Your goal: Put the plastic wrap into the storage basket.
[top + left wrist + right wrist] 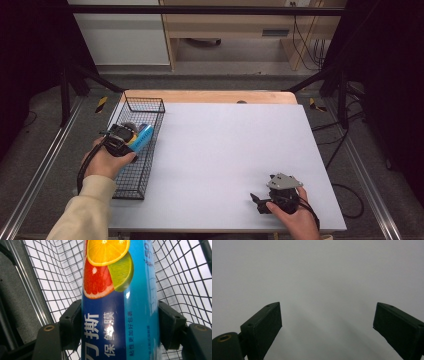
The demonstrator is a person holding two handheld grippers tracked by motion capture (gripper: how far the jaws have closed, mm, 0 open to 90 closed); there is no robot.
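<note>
With our left gripper [120, 325] clamped on both sides of the blue cling-film tube [120, 302] inside the wire basket [132, 190], we lower it level before releasing, while our right gripper [327, 322] rests wide open, empty, on the white table [225, 150].

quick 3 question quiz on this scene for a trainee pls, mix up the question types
1. True or false: the left gripper is shut on the blue box with citrus fruit printed on it.
2. Where is that box held? A) over the middle of the table B) over the wire basket C) beside the right gripper
3. How do the right gripper's jaws stand, and what lies between them?

Key: 1. True, both pads press its sides. 2. B, mesh shows behind the box. 3. Open, with just bare white table between them.
</note>
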